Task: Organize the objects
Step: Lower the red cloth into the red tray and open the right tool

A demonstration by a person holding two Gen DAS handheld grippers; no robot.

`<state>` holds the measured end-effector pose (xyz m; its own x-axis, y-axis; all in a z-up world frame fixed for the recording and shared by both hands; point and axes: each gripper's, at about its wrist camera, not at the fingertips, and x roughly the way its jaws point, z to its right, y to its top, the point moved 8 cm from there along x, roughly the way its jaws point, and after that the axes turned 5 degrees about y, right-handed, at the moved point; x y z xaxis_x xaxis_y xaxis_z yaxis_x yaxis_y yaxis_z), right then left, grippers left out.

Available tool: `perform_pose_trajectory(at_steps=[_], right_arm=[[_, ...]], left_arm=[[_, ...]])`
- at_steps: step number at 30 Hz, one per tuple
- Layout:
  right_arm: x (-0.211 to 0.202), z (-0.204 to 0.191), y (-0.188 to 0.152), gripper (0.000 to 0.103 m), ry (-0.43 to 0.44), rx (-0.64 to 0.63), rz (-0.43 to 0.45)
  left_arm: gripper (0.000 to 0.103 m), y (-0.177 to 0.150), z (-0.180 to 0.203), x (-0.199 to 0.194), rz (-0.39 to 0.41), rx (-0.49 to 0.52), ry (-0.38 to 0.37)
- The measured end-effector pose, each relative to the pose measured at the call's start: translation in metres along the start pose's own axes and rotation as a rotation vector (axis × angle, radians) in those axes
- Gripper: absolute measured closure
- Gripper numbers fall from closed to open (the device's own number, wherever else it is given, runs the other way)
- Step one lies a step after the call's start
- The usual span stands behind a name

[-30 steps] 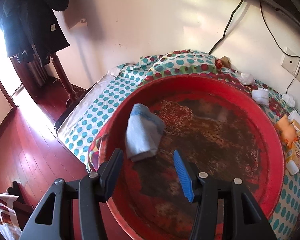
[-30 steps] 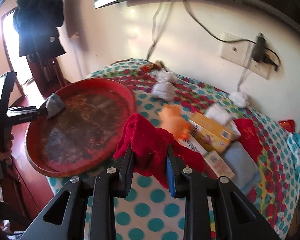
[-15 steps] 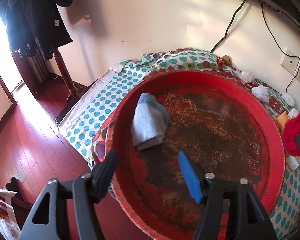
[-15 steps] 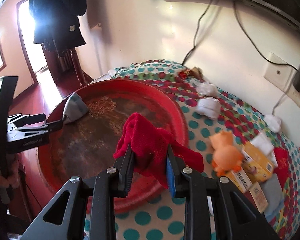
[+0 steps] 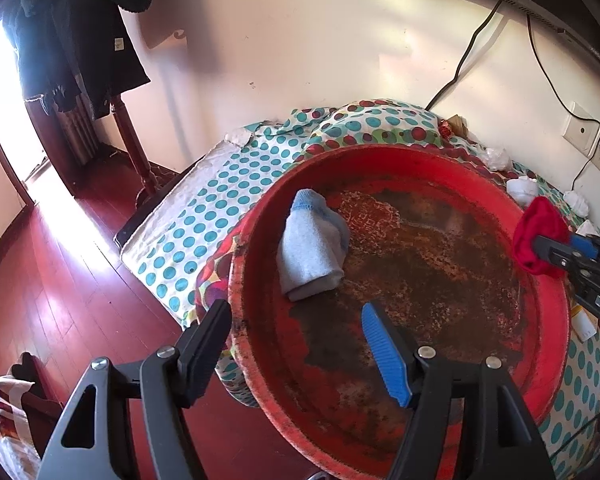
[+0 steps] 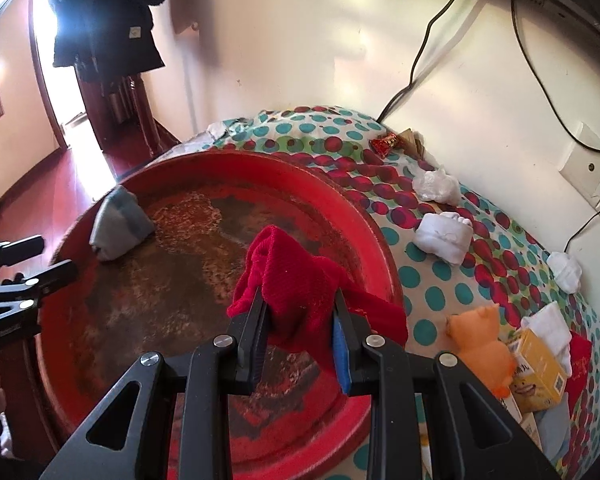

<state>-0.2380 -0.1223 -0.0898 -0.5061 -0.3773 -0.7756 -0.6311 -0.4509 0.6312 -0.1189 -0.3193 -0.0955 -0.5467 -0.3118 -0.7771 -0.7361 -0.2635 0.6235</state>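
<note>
A: We see one red basin (image 6: 380, 248) on the dotted bedspread (image 6: 428, 280). Our right hand-held gripper (image 6: 300, 320) is clamped on one red cloth (image 6: 296, 284), held over the basin's near side.

B: And our left hand-held gripper (image 5: 296, 328) is opening, nothing between its jaws. One blue-grey sock (image 5: 312, 252) lies in the basin just ahead of it.

A: Right of our right hand-held gripper we count one orange toy (image 6: 480, 340), one yellow box (image 6: 536, 364) and four white bundles.
</note>
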Motion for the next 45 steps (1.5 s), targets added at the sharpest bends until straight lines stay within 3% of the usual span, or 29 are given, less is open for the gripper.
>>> perform_pose_trajectory(at_steps=[12,28,31,33,35,45], right_arm=[[0.038,0.010,0.022,0.077,-0.029,0.006,-0.051],[0.057,0.002,0.029,0.072,-0.016,0.005,-0.066],[0.058,0.004,0.032,0.066,0.000,0.033,-0.061],[0.055,0.004,0.034,0.048,0.001,0.037,-0.042],[0.049,0.006,0.036,0.041,0.005,0.043,-0.027],[0.008,0.022,0.023,0.040,0.015,0.110,0.036]], left_arm=[[0.033,0.002,-0.007,-0.003,0.008,-0.011,-0.001],[0.033,0.002,-0.006,0.000,-0.004,-0.023,-0.008],[0.033,0.001,-0.006,0.000,-0.001,-0.023,-0.010],[0.033,0.001,-0.005,0.000,-0.002,-0.021,-0.014],[0.033,0.002,-0.006,0.000,0.000,-0.019,-0.013],[0.033,0.000,0.007,0.000,0.002,0.014,-0.022]])
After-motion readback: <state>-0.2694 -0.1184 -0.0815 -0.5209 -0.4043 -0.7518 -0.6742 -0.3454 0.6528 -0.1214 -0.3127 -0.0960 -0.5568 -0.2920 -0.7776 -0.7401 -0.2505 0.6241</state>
